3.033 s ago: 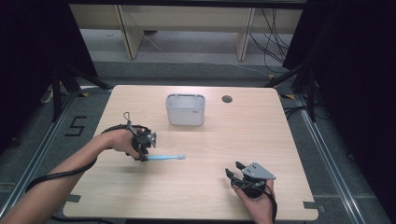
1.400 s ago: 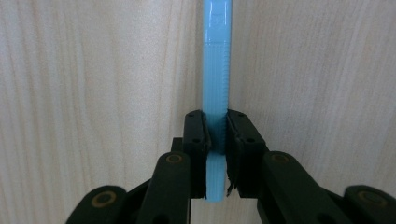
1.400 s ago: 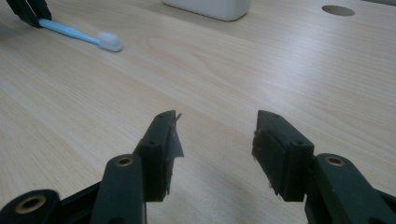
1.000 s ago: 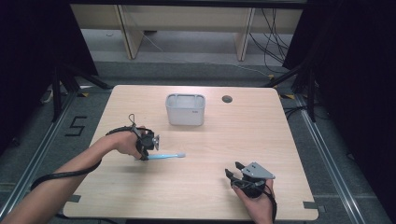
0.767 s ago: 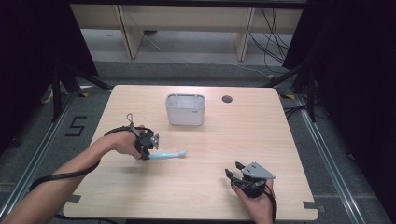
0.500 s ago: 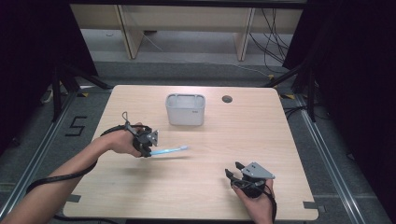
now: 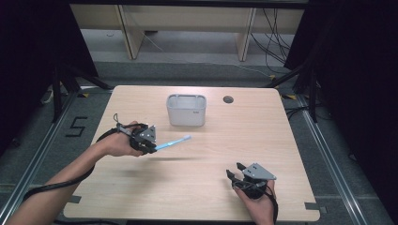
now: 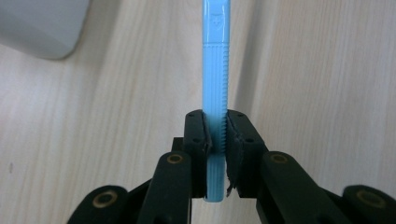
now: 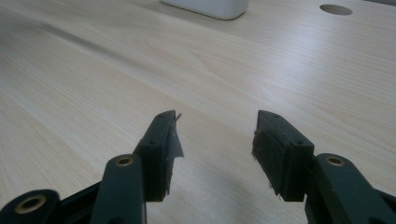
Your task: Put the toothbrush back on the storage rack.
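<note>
My left gripper (image 7: 149,146) (image 8: 215,135) is shut on the handle end of a light blue toothbrush (image 7: 172,143) (image 8: 215,70). The brush is lifted off the wooden table (image 7: 281,136) and slants up and to the right, its head toward the grey bin (image 7: 187,109). A corner of that bin (image 8: 39,25) shows at the upper left in the left gripper view. My right gripper (image 7: 234,174) (image 9: 215,133) rests low over the front right of the table, open, with nothing between its jaws.
A round cable hole (image 7: 228,99) (image 9: 336,9) lies in the table right of the bin. The bin's base (image 9: 205,7) shows at the top of the right gripper view. Dark floor and table legs surround the table.
The left gripper has lifted the toothbrush off the table and tilted its head up toward the bin, moving slightly away from me. The right gripper has stayed still.
</note>
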`<state>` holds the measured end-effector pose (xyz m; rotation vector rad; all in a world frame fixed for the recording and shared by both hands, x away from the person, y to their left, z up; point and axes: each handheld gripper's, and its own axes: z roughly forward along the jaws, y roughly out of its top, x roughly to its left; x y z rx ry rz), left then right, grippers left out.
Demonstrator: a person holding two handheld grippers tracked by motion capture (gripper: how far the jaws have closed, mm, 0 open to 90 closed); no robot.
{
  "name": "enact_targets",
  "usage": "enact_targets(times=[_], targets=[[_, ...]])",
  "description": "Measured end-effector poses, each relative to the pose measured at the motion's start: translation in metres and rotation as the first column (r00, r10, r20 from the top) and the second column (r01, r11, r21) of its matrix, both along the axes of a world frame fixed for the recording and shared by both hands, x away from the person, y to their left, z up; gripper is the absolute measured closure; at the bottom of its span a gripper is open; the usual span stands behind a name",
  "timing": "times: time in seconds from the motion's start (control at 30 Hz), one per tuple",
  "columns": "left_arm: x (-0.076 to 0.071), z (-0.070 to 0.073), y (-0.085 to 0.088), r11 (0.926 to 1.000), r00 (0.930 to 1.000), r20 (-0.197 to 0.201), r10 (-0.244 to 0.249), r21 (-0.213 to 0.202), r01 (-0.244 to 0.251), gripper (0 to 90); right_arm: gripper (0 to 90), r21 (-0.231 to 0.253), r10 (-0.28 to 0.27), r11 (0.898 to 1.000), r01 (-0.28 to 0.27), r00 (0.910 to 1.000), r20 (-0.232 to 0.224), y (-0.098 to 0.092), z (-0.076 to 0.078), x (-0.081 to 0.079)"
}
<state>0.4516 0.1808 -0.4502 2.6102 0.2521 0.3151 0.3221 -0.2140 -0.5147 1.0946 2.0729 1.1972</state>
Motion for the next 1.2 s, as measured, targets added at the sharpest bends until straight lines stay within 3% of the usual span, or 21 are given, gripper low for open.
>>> enact_targets(times=[0.03,0.1,0.17,0.27,0.33,0.4,0.5,0.53,0.63,0.67,0.73,0.77,0.8,0.83,0.87,0.97,1.0,1.03,1.1,1.13,1.2], targets=[[0.0,0.002,0.001,1.0,1.0,0.007,-0.002,-0.004,0.002,78.7,49.5,-0.001,0.0,1.0,0.0,1.0,0.001,0.0,0.0,0.0],[-0.002,0.002,0.002,0.9987,0.9997,0.022,0.01,-0.051,-0.009,78.7,49.5,0.005,0.002,1.0,-0.002,1.0,-0.009,0.0,0.0,0.0],[-0.003,0.004,0.003,0.9975,0.9999,0.014,0.009,-0.07,-0.008,78.7,49.5,0.003,0.002,1.0,-0.002,1.0,-0.007,0.0,0.0,0.0],[-0.005,0.004,0.004,0.9939,0.999,0.042,0.014,-0.11,-0.01,78.7,49.5,0.006,0.003,1.0,-0.003,1.0,-0.006,0.001,0.0,0.0],[-0.008,0.004,0.004,0.989,0.9988,0.039,0.029,-0.146,-0.023,78.7,49.5,0.007,0.002,1.0,-0.002,1.0,-0.006,0.001,0.0,0.0],[-0.009,0.006,0.005,0.9873,0.9983,0.052,0.028,-0.157,-0.02,78.7,49.5,0.002,0.005,1.0,-0.005,1.0,0.0,0.0,0.0,0.0],[-0.013,0.005,0.004,0.966,0.9962,0.045,0.075,-0.251,-0.061,78.7,49.5,-0.006,0.004,1.0,-0.004,1.0,0.005,0.0,0.0,0.0],[-0.013,0.006,0.006,0.967,0.9958,0.057,0.072,-0.249,-0.055,78.7,49.5,-0.005,0.004,1.0,-0.004,1.0,0.004,0.0,0.0,0.0],[-0.018,0.003,0.005,0.9501,0.9918,0.056,0.115,-0.298,-0.093,78.6,49.6,-0.006,0.003,1.0,-0.003,1.0,0.005,0.0,0.0,0.0],[-0.019,0.003,0.006,0.9486,0.9906,0.063,0.121,-0.301,-0.097,78.6,49.6,0.006,-0.005,1.0,0.005,1.0,-0.006,0.001,0.0,-0.001],[-0.022,0.0,0.006,0.9257,0.9869,0.053,0.153,-0.357,-0.124,78.6,49.5,-0.01,0.004,1.0,-0.004,1.0,0.005,0.0,0.0,0.0],[-0.023,0.0,0.007,0.9226,0.9865,0.056,0.154,-0.366,-0.123,78.6,49.6,-0.011,0.002,1.0,-0.002,1.0,0.003,0.0,0.0,0.0],[-0.024,0.0,0.008,0.9244,0.9857,0.063,0.156,-0.361,-0.123,78.7,49.6,-0.012,0.001,1.0,-0.001,1.0,0.003,0.0,0.0,0.0],[-0.025,-0.001,0.008,0.9158,0.9844,0.055,0.167,-0.378,-0.135,78.7,49.6,-0.012,0.0,1.0,0.0,1.0,0.001,0.0,0.0,0.0],[-0.025,-0.001,0.009,0.9144,0.984,0.061,0.168,-0.383,-0.132,78.7,49.6,-0.012,0.0,1.0,0.0,1.0,0.001,0.0,0.0,0.0],[-0.029,-0.004,0.01,0.8859,0.9762,0.047,0.212,-0.431,-0.171,78.7,49.6,-0.006,0.001,1.0,-0.001,1.0,-0.004,0.001,0.0,0.0],[-0.03,-0.004,0.01,0.8827,0.9745,0.047,0.219,-0.435,-0.178,78.6,49.6,-0.005,0.001,1.0,-0.001,1.0,-0.002,0.001,0.0,-0.001],[-0.031,-0.005,0.01,0.8707,0.9726,0.036,0.23,-0.454,-0.189,78.7,49.6,-0.005,0.001,1.0,-0.001,1.0,-0.002,0.001,0.0,-0.001],[-0.034,-0.006,0.011,0.8553,0.9663,0.037,0.255,-0.475,-0.207,78.7,49.6,-0.006,0.001,1.0,-0.001,1.0,-0.003,0.001,0.0,-0.001],[-0.034,-0.006,0.011,0.8522,0.9645,0.042,0.261,-0.479,-0.209,78.7,49.7,-0.006,0.0,1.0,0.0,1.0,-0.004,0.001,0.0,-0.001],[-0.037,-0.006,0.011,0.8333,0.9576,0.037,0.286,-0.503,-0.23,78.7,49.7,-0.007,0.001,1.0,-0.001,1.0,-0.003,0.001,0.0,-0.001]])
